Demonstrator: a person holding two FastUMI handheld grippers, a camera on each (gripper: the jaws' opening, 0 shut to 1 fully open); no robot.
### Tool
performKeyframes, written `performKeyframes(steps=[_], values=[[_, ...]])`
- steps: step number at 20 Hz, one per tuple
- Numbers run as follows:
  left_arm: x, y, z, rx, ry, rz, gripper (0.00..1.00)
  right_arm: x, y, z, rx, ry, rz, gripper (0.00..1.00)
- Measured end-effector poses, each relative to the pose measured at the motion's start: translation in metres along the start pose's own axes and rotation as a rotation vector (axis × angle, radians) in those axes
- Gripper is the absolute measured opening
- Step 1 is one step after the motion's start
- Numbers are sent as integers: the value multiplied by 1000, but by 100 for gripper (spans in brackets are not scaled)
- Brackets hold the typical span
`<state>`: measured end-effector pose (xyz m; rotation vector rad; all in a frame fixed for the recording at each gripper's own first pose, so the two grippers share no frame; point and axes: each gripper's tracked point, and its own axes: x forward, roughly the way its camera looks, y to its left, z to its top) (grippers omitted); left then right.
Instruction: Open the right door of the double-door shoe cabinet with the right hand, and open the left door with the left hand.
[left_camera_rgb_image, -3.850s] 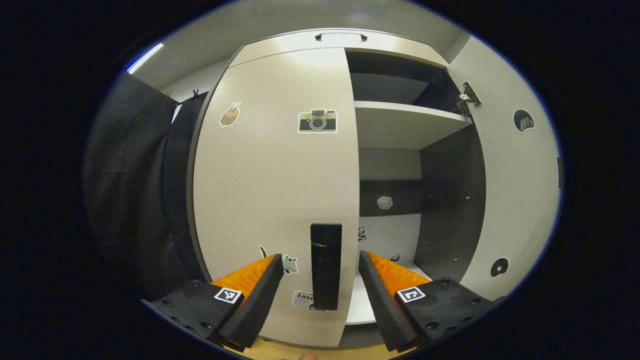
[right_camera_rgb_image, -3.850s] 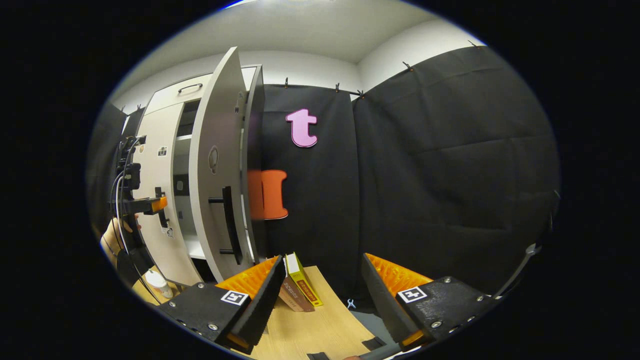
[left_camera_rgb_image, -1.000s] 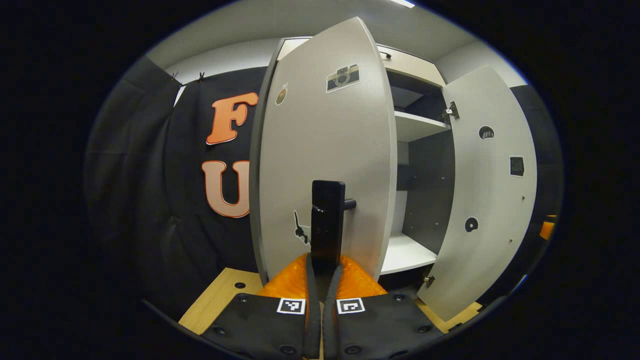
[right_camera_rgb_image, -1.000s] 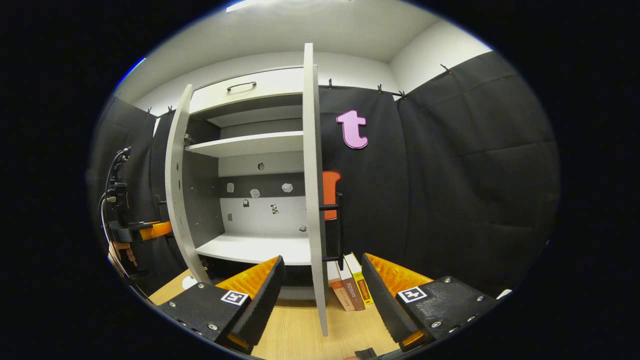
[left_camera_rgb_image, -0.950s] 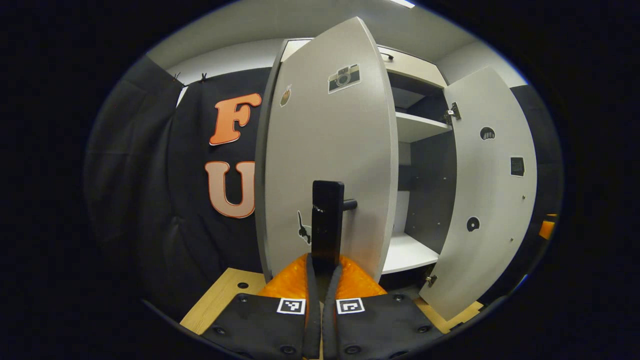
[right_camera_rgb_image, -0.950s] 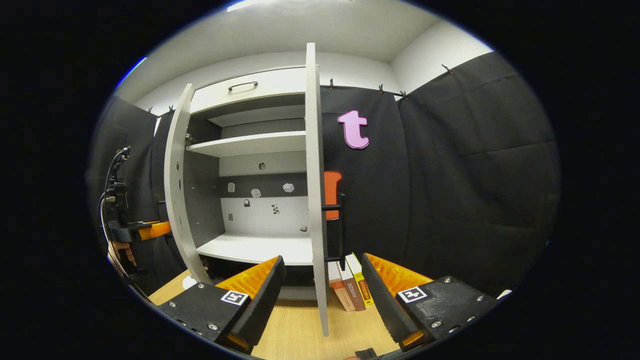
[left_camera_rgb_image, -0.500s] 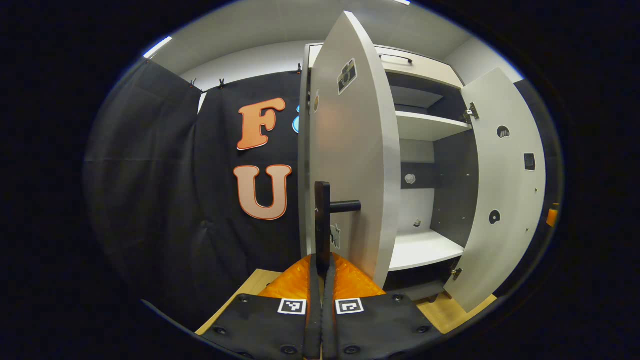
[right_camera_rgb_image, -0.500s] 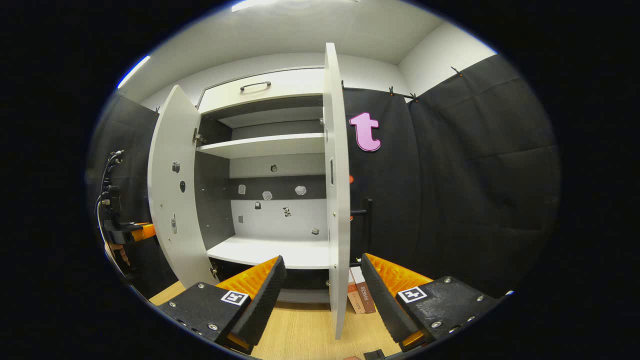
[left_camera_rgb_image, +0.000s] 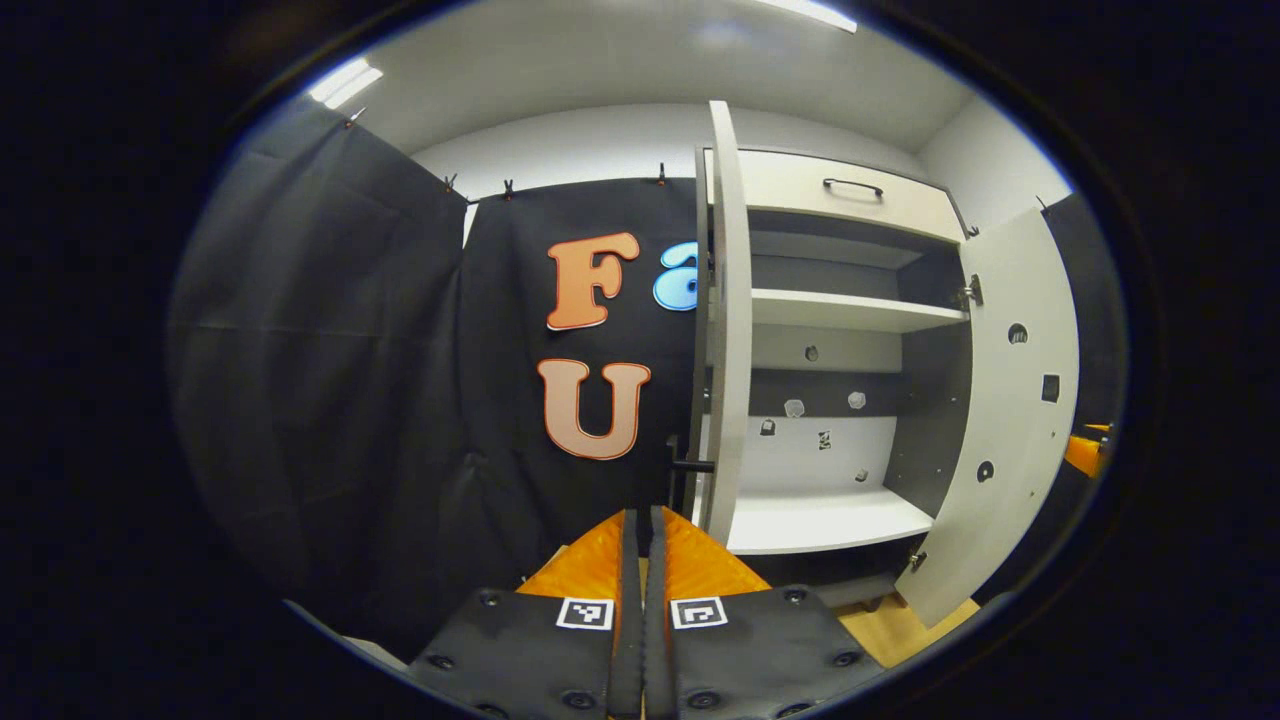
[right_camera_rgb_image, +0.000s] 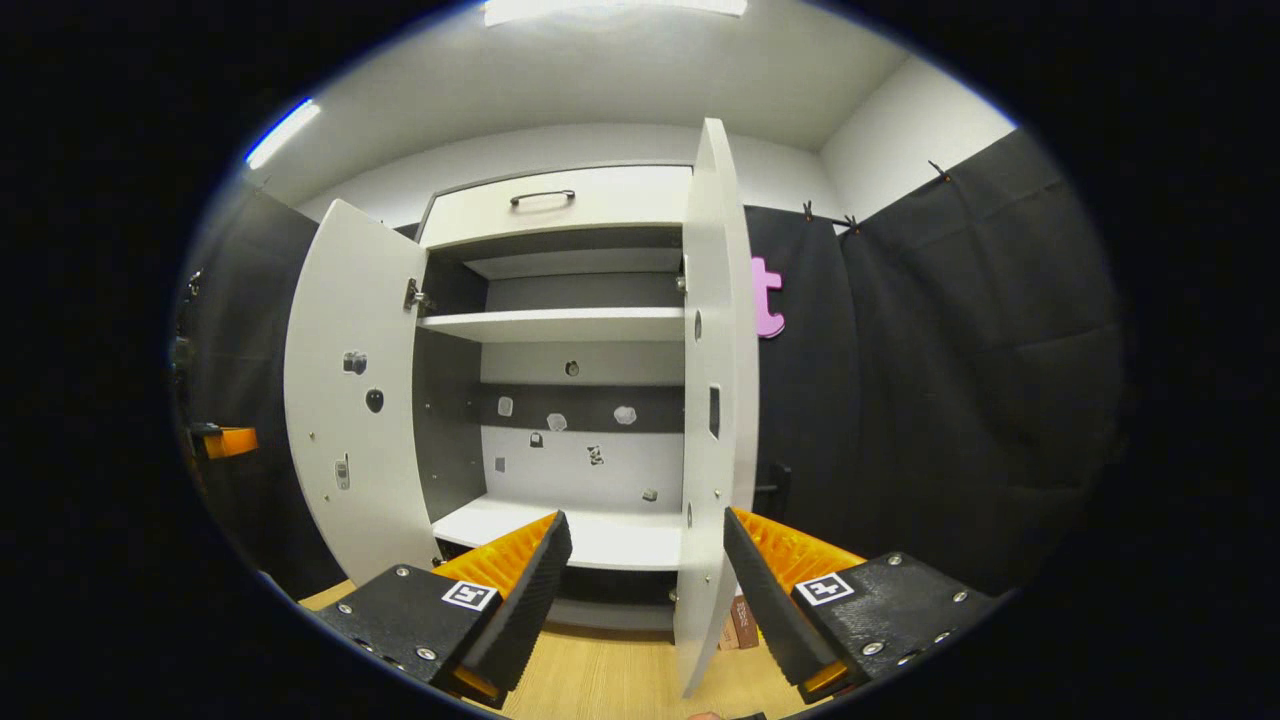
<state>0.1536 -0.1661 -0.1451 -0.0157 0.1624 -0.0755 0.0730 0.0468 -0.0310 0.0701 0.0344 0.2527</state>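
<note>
left claw (left_camera_rgb_image: 640, 530): fingers pressed together. I can't see anything between them, and whether the tips touch the handle is too tight to call.
left claw to handle: the thin black bar handle (left_camera_rgb_image: 678, 470) sits just past the tips at about 1 o'clock. Its long axis is straight up and down, 12 to 6.
left door: the white flat left door panel (left_camera_rgb_image: 728, 330) is edge-on to this claw, rising from 1 o'clock toward 12, so it's swung well out from the white double-door shoe cabinet (left_camera_rgb_image: 830, 195).
right claw (right_camera_rgb_image: 640, 545): fingers spread wide, holding nothing.
right claw to door: the white flat right door panel (right_camera_rgb_image: 715, 400) is nearly edge-on at 12 to 1 o'clock. Its bottom corner hangs in the gap between the two fingers without touching either.
right handle: a black bar handle (right_camera_rgb_image: 775, 485) peeks out on the far face of that door at about 2 o'clock, also vertical.
farther out: the left door (right_camera_rgb_image: 345, 400) is at 10 o'clock from the right claw, and the other claw (right_camera_rgb_image: 225, 440) is beyond it at 9.
below: light wood table (right_camera_rgb_image: 600, 680), with some books (right_camera_rgb_image: 742, 622) tucked behind the right door's lower edge.
my read: both doors look fully open and each hand is nearest its own door. Any last nudge would be a sideways push on a vertical bar.
</note>
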Motion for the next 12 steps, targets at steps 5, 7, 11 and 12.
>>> performKeyframes(steps=[5, 7, 11, 12], values=[[-5, 1, 11, -57, -20, 3, 7, 1, -6, 24, -13, -28, -26, 97], [-8, 10, 14, -32, -24, 30, 7, 2, -12, 33, -16, -40, -43, 93], [-10, 37, 20, 26, -34, 148, 29, 0, -24, 48, -24, -57, -81, 93], [-11, 37, 22, 35, -40, 142, 29, 0, -27, 51, -21, -62, -89, 93]])
